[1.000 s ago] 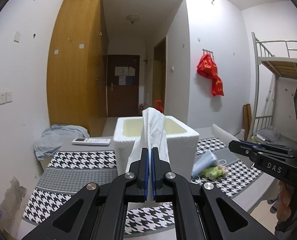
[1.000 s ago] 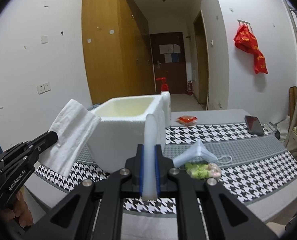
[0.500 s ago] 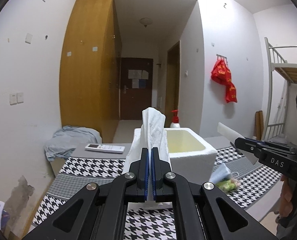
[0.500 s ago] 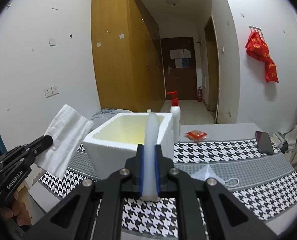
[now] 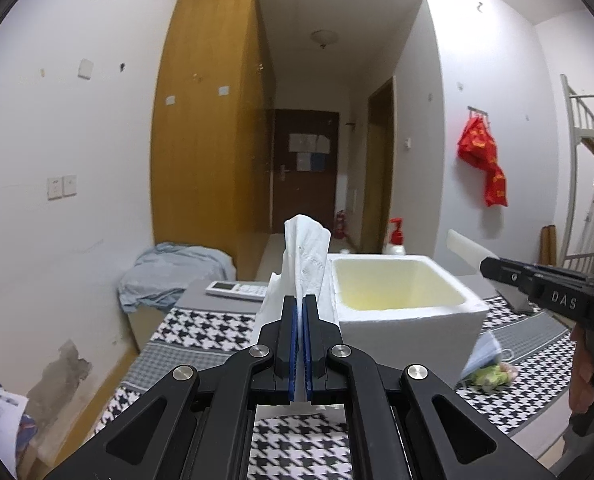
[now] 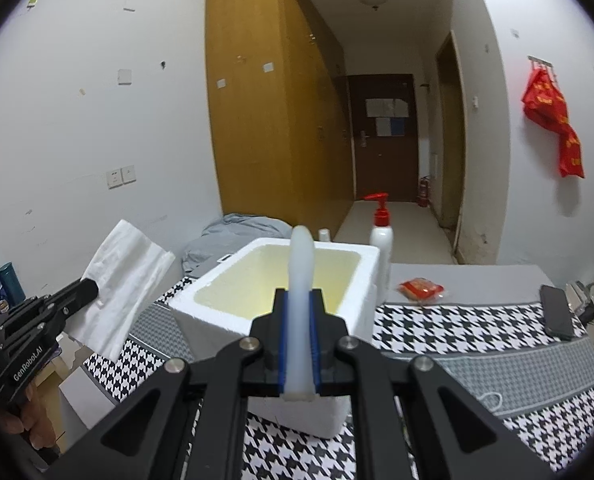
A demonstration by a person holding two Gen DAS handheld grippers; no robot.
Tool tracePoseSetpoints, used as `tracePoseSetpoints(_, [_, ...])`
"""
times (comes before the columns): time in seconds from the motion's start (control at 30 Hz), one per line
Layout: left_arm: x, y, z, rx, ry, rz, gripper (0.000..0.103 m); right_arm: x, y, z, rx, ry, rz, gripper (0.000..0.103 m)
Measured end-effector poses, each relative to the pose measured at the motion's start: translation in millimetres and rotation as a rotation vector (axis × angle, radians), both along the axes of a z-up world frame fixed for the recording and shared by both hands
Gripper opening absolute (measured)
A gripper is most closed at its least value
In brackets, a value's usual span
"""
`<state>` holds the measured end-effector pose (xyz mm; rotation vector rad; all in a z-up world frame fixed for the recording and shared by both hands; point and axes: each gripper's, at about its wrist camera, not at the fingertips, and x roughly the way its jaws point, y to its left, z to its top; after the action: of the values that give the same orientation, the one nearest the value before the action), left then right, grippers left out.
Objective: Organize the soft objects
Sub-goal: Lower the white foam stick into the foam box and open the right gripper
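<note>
My left gripper (image 5: 300,300) is shut on a crumpled white tissue (image 5: 305,256) that sticks up from its pads. It hangs left of an open white foam box (image 5: 401,304) on the houndstooth table. The right wrist view shows that left gripper (image 6: 85,290) at the left with the tissue (image 6: 125,280) spread flat. My right gripper (image 6: 299,292) is shut on a white foam sheet (image 6: 302,264), seen edge-on, just in front of the foam box (image 6: 209,320). In the left wrist view the right gripper (image 5: 487,268) and its foam sheet (image 5: 467,246) sit right of the box.
A blue face mask (image 5: 483,354) and a green packet (image 5: 493,376) lie right of the box. A remote (image 5: 237,290) and a grey cloth (image 5: 169,272) lie at the back left. A pump bottle (image 6: 381,236), a red packet (image 6: 421,290) and a phone (image 6: 557,316) are behind and right.
Both grippers have moved with their loads still held. In the left view the box slid from centre to the right. In the right view the box came closer, under the foam sheet.
</note>
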<state>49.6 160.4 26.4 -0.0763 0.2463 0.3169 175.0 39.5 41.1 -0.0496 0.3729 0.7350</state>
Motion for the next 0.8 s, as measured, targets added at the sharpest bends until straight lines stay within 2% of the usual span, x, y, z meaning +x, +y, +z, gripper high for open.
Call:
tracePoseSetpoints(0.4, [1.0,21.5,-9.3,-0.01,0.038,0.081,0.002,18.7,32.6,0.7,-0.022,0.022,0.077,0.012])
tracePoseSetpoints(0.8, [0.3,26.1,-12.2,-0.027,0.036,0.101,0.002,37.4,51.7,-6.0,-0.064,0.059,0.094,0.013])
